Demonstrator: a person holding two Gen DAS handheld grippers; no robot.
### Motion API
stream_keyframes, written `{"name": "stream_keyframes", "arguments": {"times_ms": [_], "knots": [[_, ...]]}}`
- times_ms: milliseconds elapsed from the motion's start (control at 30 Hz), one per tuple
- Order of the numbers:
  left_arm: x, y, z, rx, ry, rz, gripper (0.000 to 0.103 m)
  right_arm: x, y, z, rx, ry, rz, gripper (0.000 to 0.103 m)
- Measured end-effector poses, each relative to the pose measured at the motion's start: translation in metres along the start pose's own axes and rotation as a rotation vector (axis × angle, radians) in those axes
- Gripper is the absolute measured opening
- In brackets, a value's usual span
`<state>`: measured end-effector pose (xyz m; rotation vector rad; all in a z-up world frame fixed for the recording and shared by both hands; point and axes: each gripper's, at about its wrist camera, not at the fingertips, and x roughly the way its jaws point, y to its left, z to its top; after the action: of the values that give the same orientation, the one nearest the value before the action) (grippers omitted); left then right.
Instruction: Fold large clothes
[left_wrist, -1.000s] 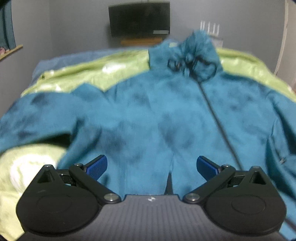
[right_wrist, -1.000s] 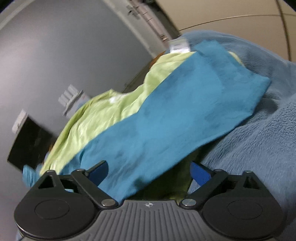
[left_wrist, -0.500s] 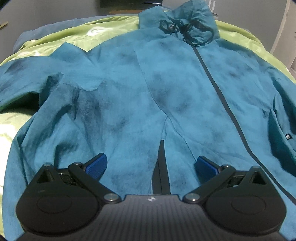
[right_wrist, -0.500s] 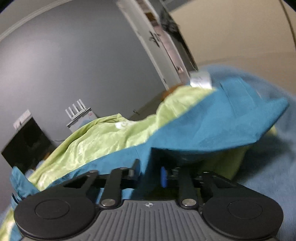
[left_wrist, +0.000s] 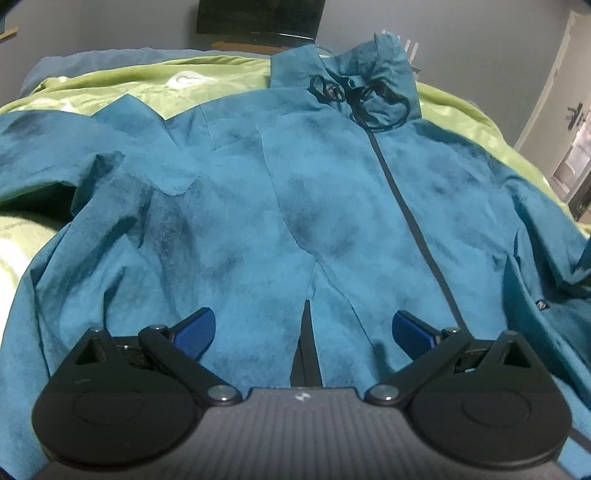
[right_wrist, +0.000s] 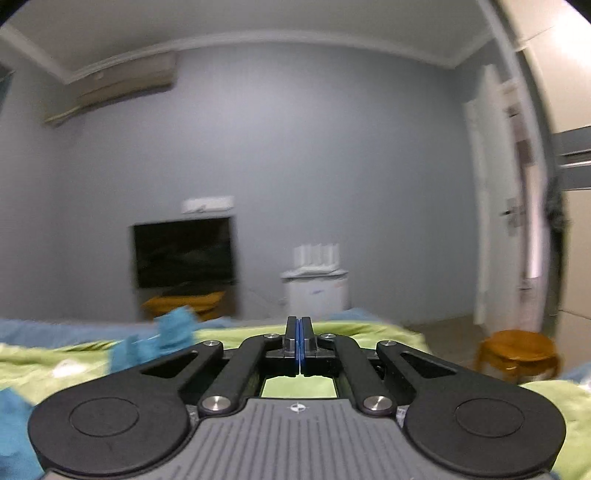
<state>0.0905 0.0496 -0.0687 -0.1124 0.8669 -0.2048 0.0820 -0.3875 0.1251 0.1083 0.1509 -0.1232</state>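
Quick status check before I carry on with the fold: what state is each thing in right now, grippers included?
Teal jacket: spread front-up on the green bedspread, zipped, one sleeve already folded in across the chest.
Hood drawcord: loose, looped at the collar.
Left gripper: open, over the hem, holding nothing.
Right gripper: fingers shut, no cloth visible between them.
Television: off.

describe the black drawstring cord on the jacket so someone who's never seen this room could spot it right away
Start at the bed with the lime-green cover, where a teal jacket lies spread out, front up. Follow its dark zipper away from the open left gripper to the bunched collar. The black drawstring cord lies there in thin loose loops, the only looped line on the cloth, unlike the straight zipper.
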Motion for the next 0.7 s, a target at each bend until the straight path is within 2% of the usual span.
{"name": "stream_keyframes", "arguments": {"times_ms": [67,133,167,233,333,533,633,700], "knots": [[0.001,-0.001,0.0,0.01,0.004,0.0,0.103,0.006,0.006,-0.009,0.083,0.056,0.026,0.018],[0.002,0.002,0.0,0.008,0.003,-0.01,0.103,0.01,0.002,-0.027,0.147,0.127,0.013,0.037],[0.003,0.003,0.0,0.005,0.004,-0.019,0.103,0.01,-0.002,-0.037,0.171,0.168,-0.004,0.041],[0.005,0.004,0.0,0.001,0.009,-0.031,0.103,0.008,-0.019,-0.057,0.222,0.232,-0.034,0.059],[0.006,0.005,0.0,0.002,0.01,-0.037,0.103,-0.009,-0.053,-0.088,0.332,0.311,-0.091,0.076],[0.005,0.007,0.001,-0.006,0.01,-0.045,0.103,-0.042,-0.114,-0.148,0.558,0.414,-0.178,0.078],[0.005,0.006,0.0,0.0,0.011,-0.039,0.103,-0.044,-0.139,-0.162,0.654,0.367,-0.249,0.08],[0.005,0.006,0.0,-0.001,0.01,-0.039,0.103,-0.04,-0.141,-0.161,0.678,0.354,-0.262,0.08]]}}
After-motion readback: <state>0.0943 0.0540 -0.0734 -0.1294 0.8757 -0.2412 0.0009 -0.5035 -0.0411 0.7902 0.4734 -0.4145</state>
